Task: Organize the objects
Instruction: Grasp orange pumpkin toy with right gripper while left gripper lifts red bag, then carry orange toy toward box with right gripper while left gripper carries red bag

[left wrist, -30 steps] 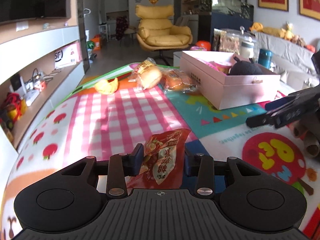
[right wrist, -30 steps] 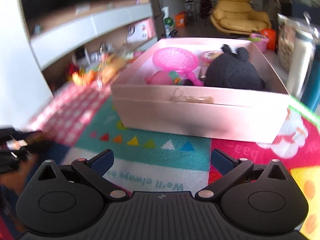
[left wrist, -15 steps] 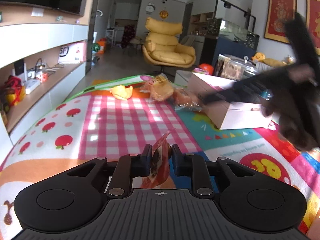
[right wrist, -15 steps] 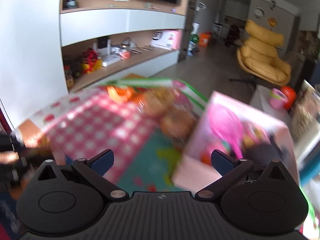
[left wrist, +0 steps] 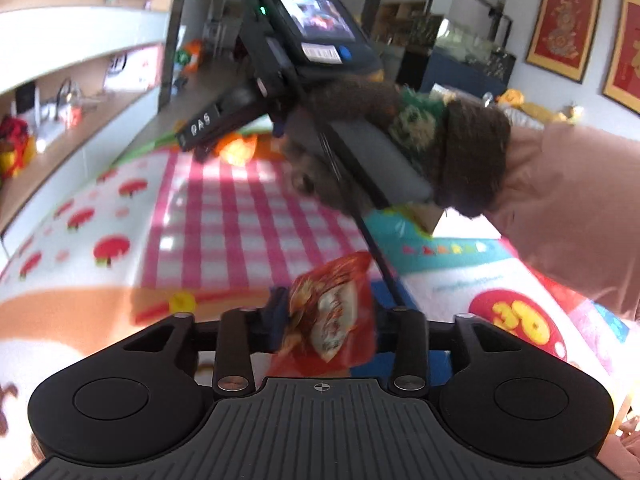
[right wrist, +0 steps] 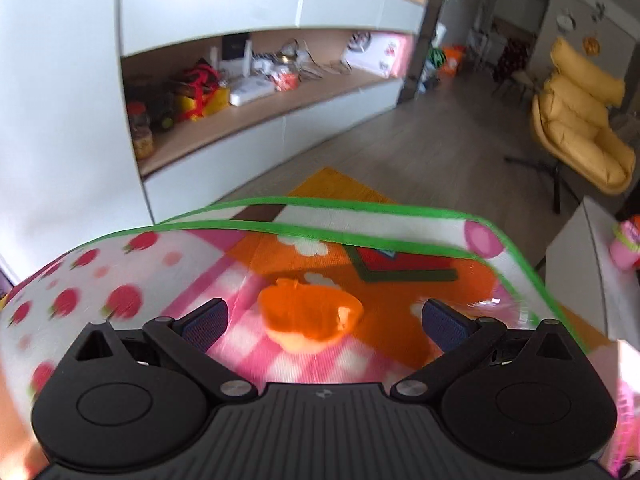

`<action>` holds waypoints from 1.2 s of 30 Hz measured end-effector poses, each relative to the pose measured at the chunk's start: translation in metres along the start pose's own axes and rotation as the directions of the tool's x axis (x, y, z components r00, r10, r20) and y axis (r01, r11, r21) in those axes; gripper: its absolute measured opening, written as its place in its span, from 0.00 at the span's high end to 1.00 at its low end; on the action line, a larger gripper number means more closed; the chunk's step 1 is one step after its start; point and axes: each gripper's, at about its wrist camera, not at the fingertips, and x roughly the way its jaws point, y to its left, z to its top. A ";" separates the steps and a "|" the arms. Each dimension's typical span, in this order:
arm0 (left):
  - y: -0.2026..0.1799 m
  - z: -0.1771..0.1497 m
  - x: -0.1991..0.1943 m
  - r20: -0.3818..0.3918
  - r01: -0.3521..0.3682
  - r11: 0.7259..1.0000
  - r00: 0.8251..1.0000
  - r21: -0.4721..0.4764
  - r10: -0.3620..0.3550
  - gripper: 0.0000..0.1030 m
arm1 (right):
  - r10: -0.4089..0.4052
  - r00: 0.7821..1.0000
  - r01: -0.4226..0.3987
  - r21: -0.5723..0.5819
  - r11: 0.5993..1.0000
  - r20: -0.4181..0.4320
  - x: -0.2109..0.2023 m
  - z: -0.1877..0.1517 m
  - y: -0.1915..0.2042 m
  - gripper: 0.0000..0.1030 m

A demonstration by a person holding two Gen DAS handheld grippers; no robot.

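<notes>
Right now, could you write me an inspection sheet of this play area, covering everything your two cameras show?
Surface: colourful play mat with pink check, strawberries and a green border.
Job's things: red snack packet clamped in the left gripper; orange peel-like piece lying on the mat.
Clutter: nothing seen.
Grippers: left shut on the packet; right gripper open, fingers either side of the orange piece, not touching.
Cables: nothing seen.
Surroundings: wall shelf holding oddments, yellow armchair, framed red pictures.

From low behind our left gripper [left wrist: 326, 320] we face across the colourful printed play mat [left wrist: 224, 216]; our right-hand view hovers close above its green-edged far end, both sharing the orange peel-like object [right wrist: 310, 316].
</notes>
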 end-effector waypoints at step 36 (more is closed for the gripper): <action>-0.099 0.005 0.008 -0.032 -0.009 0.979 0.999 0.205 0.016 0.81 | -0.093 0.978 0.056 0.194 0.979 0.188 -0.268 -0.284 -0.106 0.43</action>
